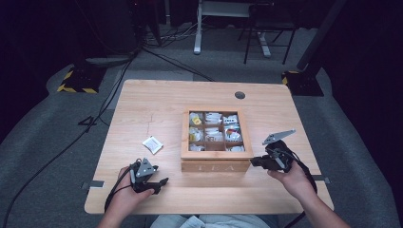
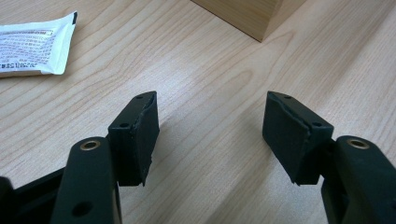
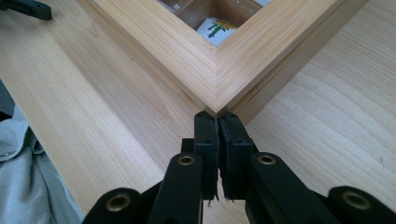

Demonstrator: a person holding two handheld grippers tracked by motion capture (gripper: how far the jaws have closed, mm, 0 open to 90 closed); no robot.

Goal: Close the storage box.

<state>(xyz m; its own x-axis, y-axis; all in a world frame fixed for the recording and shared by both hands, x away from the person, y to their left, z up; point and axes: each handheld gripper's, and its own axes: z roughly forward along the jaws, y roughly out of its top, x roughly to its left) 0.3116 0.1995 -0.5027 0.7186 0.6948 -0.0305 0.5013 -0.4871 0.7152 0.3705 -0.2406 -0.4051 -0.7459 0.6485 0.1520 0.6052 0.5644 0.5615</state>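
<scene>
Fingers pressed together on the right gripper (image 3: 218, 122) nudge the tea box (image 1: 216, 154) corner, left gripper (image 2: 210, 135) spread; a harder push could skew it.

Left hand (image 1: 129, 192): came in from 6 o'clock, low at the 7 o'clock side, wrapped round its tool.
Left gripper (image 2: 210, 135): jaws stood well apart, nothing between them, pointing toward 3 o'clock.
Right hand (image 1: 293, 179): sat at 5 o'clock (forearm angled in from the bottom edge).
Right gripper (image 3: 217, 123): jaws pressed together, empty, pointing toward 9 o'clock.
</scene>
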